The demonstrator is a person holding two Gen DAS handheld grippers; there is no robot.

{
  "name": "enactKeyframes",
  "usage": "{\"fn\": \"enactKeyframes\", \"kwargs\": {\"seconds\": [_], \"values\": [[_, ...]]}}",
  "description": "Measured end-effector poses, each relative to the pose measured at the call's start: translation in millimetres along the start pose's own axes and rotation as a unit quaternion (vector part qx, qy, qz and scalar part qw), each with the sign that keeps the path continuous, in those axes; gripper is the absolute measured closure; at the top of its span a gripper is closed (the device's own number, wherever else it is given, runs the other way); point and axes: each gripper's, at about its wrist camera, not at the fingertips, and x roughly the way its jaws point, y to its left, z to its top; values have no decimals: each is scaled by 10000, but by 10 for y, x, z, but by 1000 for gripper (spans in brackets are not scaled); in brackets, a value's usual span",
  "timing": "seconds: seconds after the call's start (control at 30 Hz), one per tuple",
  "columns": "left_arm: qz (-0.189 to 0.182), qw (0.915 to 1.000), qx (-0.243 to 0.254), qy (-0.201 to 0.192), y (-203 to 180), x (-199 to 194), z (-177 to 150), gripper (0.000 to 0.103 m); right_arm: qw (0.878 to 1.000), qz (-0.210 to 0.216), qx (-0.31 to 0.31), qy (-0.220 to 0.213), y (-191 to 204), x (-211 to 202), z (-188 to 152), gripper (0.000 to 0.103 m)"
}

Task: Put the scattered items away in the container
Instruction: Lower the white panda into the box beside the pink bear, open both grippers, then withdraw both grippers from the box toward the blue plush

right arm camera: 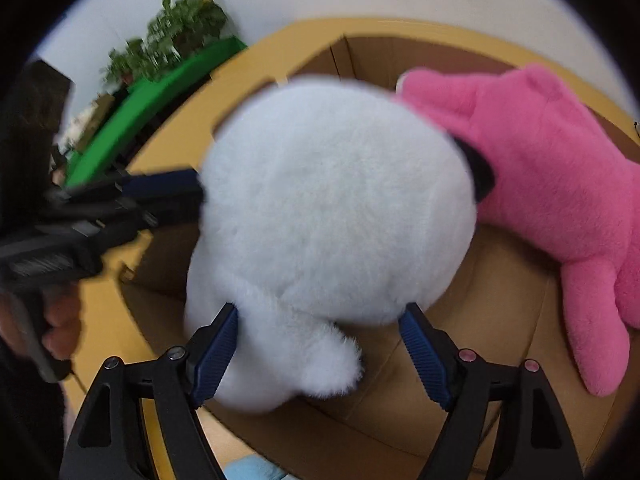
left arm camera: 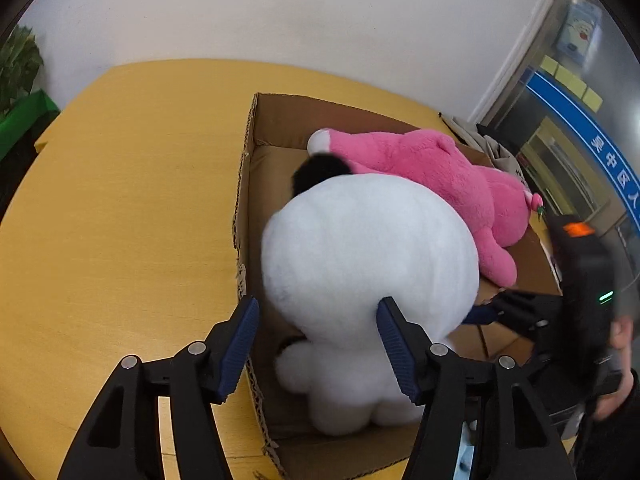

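A big white plush toy [left arm camera: 368, 264] with a black ear sits in an open cardboard box [left arm camera: 248, 184] on the yellow table, beside a pink plush [left arm camera: 440, 172] lying in the same box. My left gripper [left arm camera: 316, 312] is open, its fingers at the toy's lower left side. My right gripper [right arm camera: 320, 320] is open around the white plush [right arm camera: 332, 200] near its neck, one pad against it; I cannot tell whether it grips. The pink plush [right arm camera: 552, 184] and the box [right arm camera: 500, 300] show in the right wrist view. Each gripper appears in the other's view: the right [left arm camera: 504, 308], the left [right arm camera: 168, 192].
The yellow table [left arm camera: 120, 200] spreads left of the box. A green planter with plants [right arm camera: 160, 80] stands beyond the table's far left edge. A white wall is behind. A glass door with blue signage [left arm camera: 580, 120] is at the right. Something light blue [right arm camera: 252, 470] lies near the box's front.
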Motion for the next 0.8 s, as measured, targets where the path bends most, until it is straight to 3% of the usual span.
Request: {"fn": "enactKeyframes", "kwargs": {"seconds": [0.07, 0.17, 0.27, 0.4, 0.53, 0.6, 0.63, 0.7, 0.77, 0.8], "values": [[86, 10000, 28, -36, -35, -56, -41, 38, 9996, 236, 68, 120, 15, 82, -40, 28], [21, 9999, 149, -78, -116, -122, -111, 38, 9983, 557, 33, -166, 44, -99, -52, 28], [-80, 9993, 318, -198, -202, -206, -172, 32, 9971, 509, -115, -550, 8, -426, -88, 26], [-216, 9988, 365, -246, -256, -280, -234, 29, 9910, 242, 645, -1150, -520, -798, -9, 26], [-276, 9988, 350, -205, -284, -318, -308, 25, 9862, -438, 1325, -888, -1014, -545, 115, 29], [-251, 9984, 489, -148, -352, -307, -352, 24, 9886, -763, 1190, -515, -1024, -237, 186, 37], [-226, 9982, 547, -128, -384, -298, -368, 24, 9907, -747, 1080, -369, -962, -96, 204, 38], [-214, 9980, 591, -40, -432, -248, -400, 24, 9944, -591, 848, -221, -771, 64, 218, 63], [-188, 9980, 596, 71, -453, -179, -440, 24, 9959, -522, 578, -455, -608, -24, 198, 63], [-163, 9979, 612, 124, -460, -147, -466, 24, 9957, -576, 514, -517, -557, -109, 152, 58]]}}
